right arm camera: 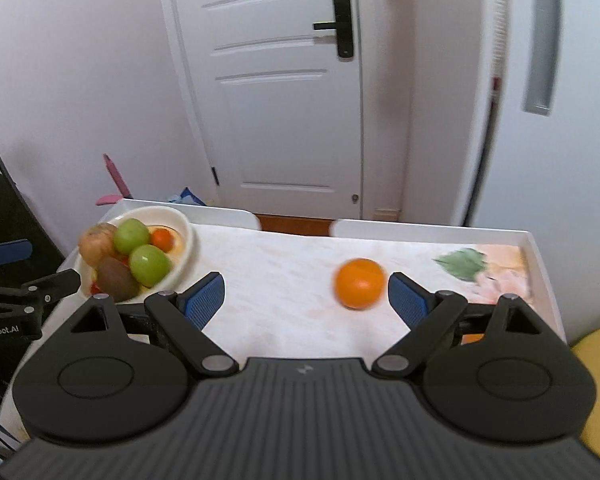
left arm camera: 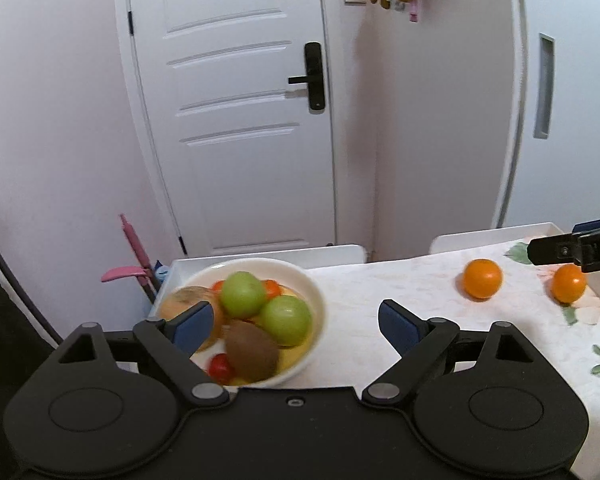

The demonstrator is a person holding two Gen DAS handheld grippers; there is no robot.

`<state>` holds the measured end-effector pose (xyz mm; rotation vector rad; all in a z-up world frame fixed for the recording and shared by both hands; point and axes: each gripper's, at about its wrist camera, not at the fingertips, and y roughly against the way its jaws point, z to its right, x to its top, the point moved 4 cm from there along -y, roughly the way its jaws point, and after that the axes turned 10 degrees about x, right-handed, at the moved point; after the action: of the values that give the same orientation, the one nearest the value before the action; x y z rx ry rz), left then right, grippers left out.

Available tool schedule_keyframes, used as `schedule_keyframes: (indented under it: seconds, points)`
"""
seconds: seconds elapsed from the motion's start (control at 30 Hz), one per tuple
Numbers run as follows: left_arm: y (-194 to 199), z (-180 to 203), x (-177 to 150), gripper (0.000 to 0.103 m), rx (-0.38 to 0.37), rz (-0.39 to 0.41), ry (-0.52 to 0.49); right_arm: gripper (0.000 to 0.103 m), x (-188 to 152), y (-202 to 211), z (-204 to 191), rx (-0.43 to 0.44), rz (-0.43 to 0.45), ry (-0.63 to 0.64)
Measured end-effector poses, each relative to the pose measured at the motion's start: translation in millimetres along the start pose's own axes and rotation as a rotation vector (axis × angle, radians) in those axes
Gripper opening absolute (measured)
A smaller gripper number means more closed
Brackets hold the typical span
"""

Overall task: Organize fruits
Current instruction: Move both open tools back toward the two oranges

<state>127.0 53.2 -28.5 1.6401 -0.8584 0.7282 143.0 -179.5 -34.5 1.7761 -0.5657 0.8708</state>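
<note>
From the left wrist, the left gripper (left arm camera: 296,326) is hanging spread and empty beside the white bowl (left arm camera: 314,300) of fruit, and two oranges (left arm camera: 482,279) are sitting well apart from it on the table (left arm camera: 380,284). From the right wrist, the right gripper (right arm camera: 306,300) is gaping, nothing between its pads; only one orange (right arm camera: 359,283) is showing fully, blurred, seemingly near the right pad.

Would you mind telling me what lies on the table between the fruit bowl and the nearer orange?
Nothing: in both wrist views the tablecloth between the fruit bowl and the orange is bare.
</note>
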Motion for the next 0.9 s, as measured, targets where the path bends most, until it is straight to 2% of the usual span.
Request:
schedule_keyframes:
  seconds: [0.13, 0.23, 0.43, 0.67, 0.9]
  points:
    - [6.7, 34.7, 0.7, 0.093, -0.018, -0.003, -0.010, 0.103, -7.5, 11.8, 31.6, -0.011, -0.011, -0.002]
    - [6.6, 62.1, 2.7, 0.099, -0.041, 0.000, -0.012, 0.103, -14.5, 16.1, 55.1, -0.018, -0.022, -0.001]
    - [-7.1, 115.2, 6.2, 0.102, -0.100, 0.006, -0.039, 0.103, -27.4, 14.3, 99.2, -0.040, -0.046, 0.001]
    - [-42.5, 164.7, 10.6, 0.103, -0.154, -0.001, -0.078, 0.103, -42.7, 0.2, 137.1, -0.064, -0.070, 0.019]
    - [-88.5, 201.3, 11.4, 0.102, -0.193, -0.025, -0.093, 0.103, -56.6, -24.7, 154.4, -0.064, -0.089, 0.029]
